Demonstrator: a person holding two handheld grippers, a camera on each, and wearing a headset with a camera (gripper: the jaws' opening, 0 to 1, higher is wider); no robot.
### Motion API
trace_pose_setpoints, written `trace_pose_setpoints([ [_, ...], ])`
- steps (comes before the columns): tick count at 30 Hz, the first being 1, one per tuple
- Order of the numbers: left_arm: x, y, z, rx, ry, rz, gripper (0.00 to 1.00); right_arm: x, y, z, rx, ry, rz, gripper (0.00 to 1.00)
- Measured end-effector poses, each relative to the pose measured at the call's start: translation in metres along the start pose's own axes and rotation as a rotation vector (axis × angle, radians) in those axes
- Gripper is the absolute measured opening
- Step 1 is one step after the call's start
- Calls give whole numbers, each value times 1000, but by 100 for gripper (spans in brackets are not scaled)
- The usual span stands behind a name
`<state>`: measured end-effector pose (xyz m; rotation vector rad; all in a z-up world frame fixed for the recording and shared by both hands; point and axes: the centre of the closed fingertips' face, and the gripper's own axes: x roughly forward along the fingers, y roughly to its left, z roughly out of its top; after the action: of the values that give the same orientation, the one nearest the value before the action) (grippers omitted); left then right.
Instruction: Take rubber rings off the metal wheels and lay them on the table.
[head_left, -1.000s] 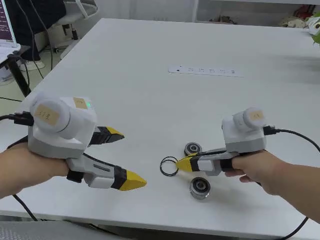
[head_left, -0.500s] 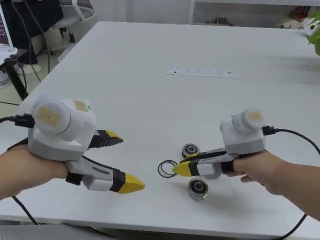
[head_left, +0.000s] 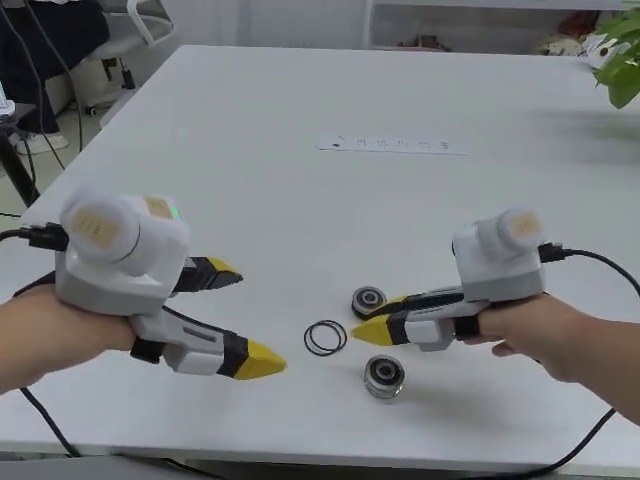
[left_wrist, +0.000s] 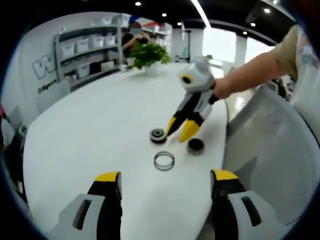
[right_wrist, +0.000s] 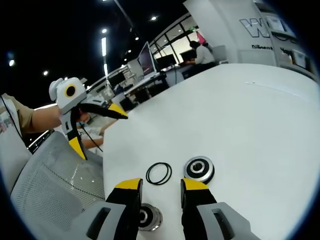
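Two thin black rubber rings (head_left: 325, 337) lie overlapped on the white table (head_left: 300, 190), also seen as rings (left_wrist: 164, 160) and rings (right_wrist: 159, 173). One metal wheel (head_left: 368, 300) lies just right of them, a second wheel (head_left: 384, 375) nearer the front edge. My right gripper (head_left: 385, 318) hovers between the two wheels, open a little, holding nothing, its tips a short way right of the rings. My left gripper (head_left: 240, 317) is wide open to the left of the rings, clear of them. The wheels show again as wheel (left_wrist: 158, 135), wheel (left_wrist: 195, 145), wheel (right_wrist: 199, 168) and wheel (right_wrist: 148, 217).
A white power strip (head_left: 390, 145) lies flat toward the far side of the table. A green plant (head_left: 620, 60) stands at the far right corner. An office chair (head_left: 140, 30) is beyond the left edge. Cables trail from both grippers over the near edge.
My right gripper has drawn back to the right, away from the rings, which stay flat on the table. The left gripper has barely moved. The head camera has shifted.
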<state>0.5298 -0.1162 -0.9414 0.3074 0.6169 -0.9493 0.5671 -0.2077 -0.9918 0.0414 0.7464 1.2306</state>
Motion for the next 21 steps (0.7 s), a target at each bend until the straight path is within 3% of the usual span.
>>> trace_pose_setpoints([
  [21,31,11,21,34,-13,-16,66,-16,-25,1,-44,-24,-90,28],
])
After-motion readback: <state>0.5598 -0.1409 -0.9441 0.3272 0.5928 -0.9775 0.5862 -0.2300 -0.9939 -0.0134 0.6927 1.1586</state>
